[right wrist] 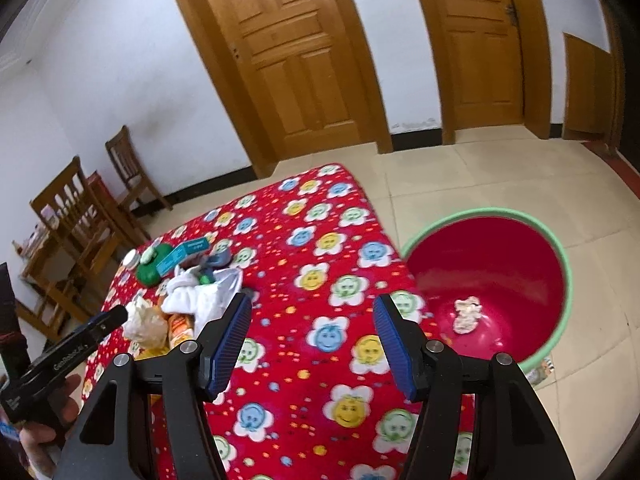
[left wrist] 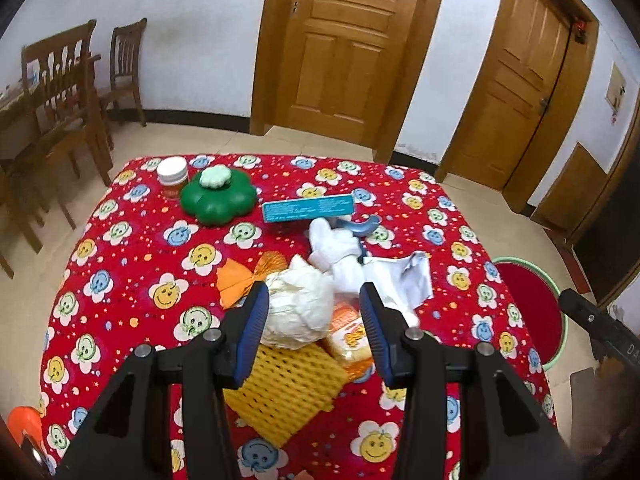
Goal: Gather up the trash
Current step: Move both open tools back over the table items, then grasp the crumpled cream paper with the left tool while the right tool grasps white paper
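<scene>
Red cloth printed with smiling flowers covers the surface [left wrist: 132, 264], and the trash lies in a loose heap near its middle. In the left wrist view the left gripper [left wrist: 314, 320] hangs over that heap with its blue-padded fingers [left wrist: 256, 320] parted about halfway; a crumpled ball of white paper [left wrist: 300, 312] sits in the gap between them, but the pads are not pressing on it, so nothing is gripped. Just beside the ball lie an orange snack packet [left wrist: 348, 340], a yellow foam net [left wrist: 284, 388] under it, an orange wrapper [left wrist: 236, 280] to the left and a white cloth [left wrist: 336, 252] and torn white paper [left wrist: 404, 280] behind. Farther back are a teal box [left wrist: 308, 208], a green flower-shaped container [left wrist: 218, 200] and a white-lidded jar [left wrist: 173, 176].

In the right wrist view the right gripper [right wrist: 312, 328] is over bare cloth near the surface's edge, its fingers [right wrist: 230, 336] spread a little more than halfway and empty. Just past that edge, on the tiled floor [right wrist: 480, 168], stands a red bin [right wrist: 492, 264] with a green rim, and one crumpled scrap [right wrist: 466, 314] lies at its bottom. A hand [right wrist: 44, 428] holds the left gripper at the left of this view.
</scene>
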